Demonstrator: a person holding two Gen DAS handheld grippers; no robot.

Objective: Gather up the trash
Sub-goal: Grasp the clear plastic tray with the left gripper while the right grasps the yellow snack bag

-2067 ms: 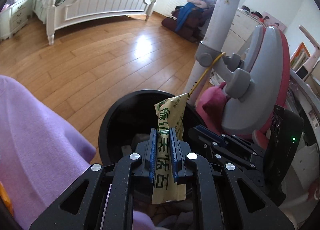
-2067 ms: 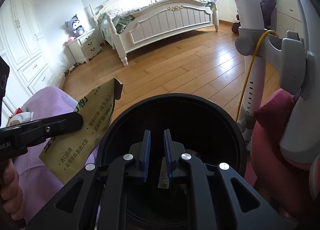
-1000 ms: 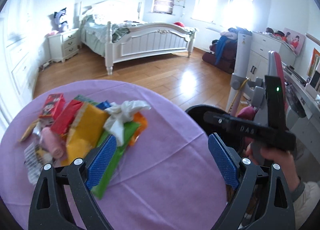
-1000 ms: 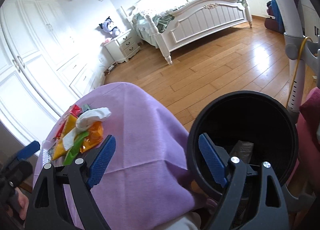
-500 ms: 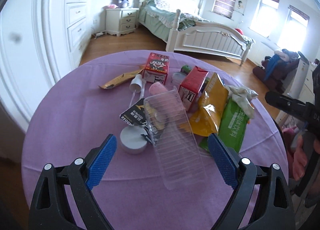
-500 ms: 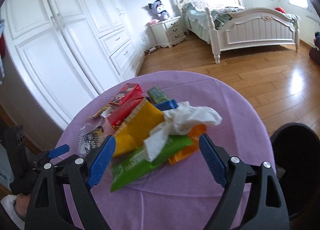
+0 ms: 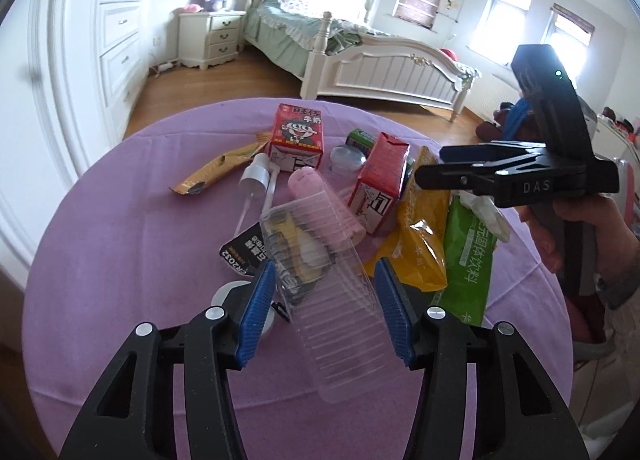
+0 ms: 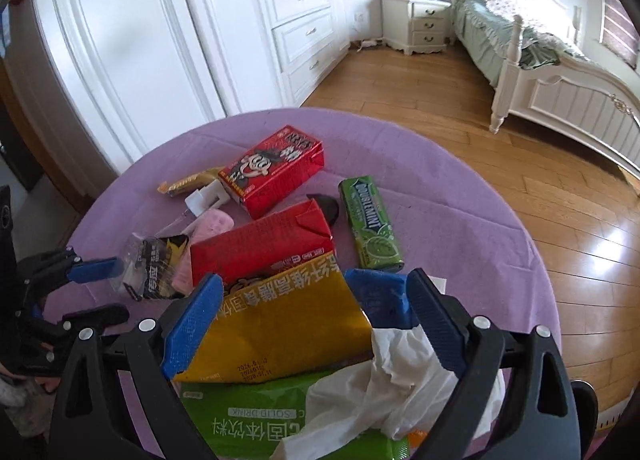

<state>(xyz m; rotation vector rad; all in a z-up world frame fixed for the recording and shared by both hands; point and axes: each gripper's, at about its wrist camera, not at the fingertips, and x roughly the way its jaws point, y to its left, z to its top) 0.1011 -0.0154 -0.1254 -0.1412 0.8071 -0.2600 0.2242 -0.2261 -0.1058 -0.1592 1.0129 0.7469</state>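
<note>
Trash lies heaped on a round table (image 7: 120, 244) covered in purple cloth, seen from two hand-held grippers that point down at the pile. The left gripper (image 7: 326, 308) has a clear ribbed plastic tray (image 7: 332, 300) directly between its blue pads. The tray's long axis runs away from the camera and leans slightly left, roughly in line with the way the gripper points, so the pads (image 7: 258, 310) face its two long sides. The jaws are closing. The left pad looks to be at the tray's edge, the right pad just beside the other edge, and a firm grip is not yet visible. The tray rests partly on a black wrapper (image 7: 246, 254) and a pink bottle (image 7: 320, 200).

The right gripper (image 8: 316, 324) stands wide, jaws opening, holding nothing. It hangs over a yellow packet (image 8: 280, 324), with a white crumpled tissue (image 8: 384, 384) and a green drink sachet (image 8: 256, 424) nearer the camera. In the left view it appears to the right of the tray, above the yellow packet.

Judged from this, the left hand is the nearer to the tray and already lined up on it. The right hand looks set for the yellow packet or the tissue.
</note>
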